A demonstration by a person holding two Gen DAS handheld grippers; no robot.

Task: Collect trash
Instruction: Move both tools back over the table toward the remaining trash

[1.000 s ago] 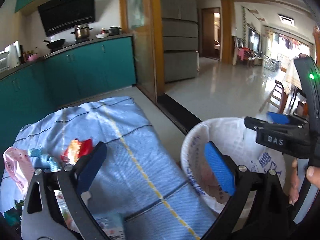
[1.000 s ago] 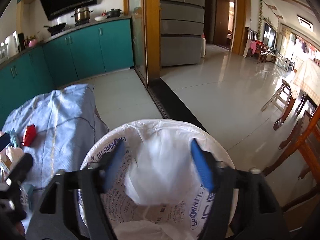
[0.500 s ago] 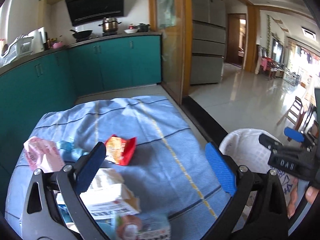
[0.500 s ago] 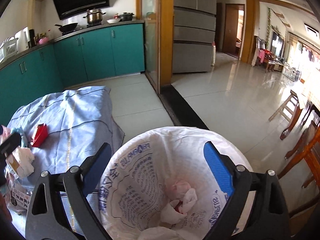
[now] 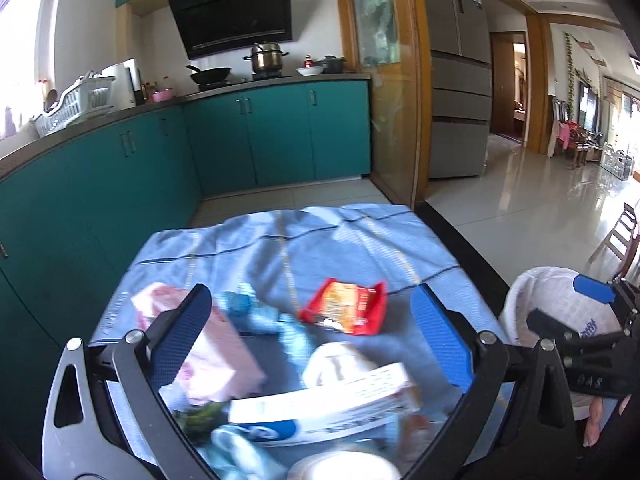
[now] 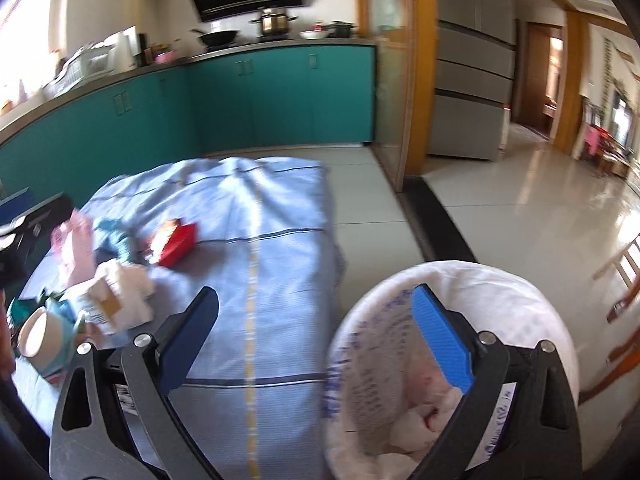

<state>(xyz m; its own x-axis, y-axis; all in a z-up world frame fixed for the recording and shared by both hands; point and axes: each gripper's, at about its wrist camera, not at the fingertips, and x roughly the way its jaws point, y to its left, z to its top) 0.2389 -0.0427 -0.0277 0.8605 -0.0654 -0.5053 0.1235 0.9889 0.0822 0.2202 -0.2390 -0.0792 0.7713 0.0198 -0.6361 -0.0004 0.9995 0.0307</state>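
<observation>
Bright daylight from right; glare on floor [image 5: 560, 200]; motion blur near bottom; fisheye edges dark, curved.

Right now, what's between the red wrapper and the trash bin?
Only bare blue tablecloth, then its edge; right wrist view shows nothing lying between red wrapper and trash bin.

a blue tablecloth [image 5: 360, 248] carries a red wrapper [image 5: 344, 310] and mixed litter.

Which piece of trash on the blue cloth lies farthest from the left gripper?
The red and orange snack wrapper; it lies alone beyond the left gripper, while the pink packet and white carton sit closer.
</observation>
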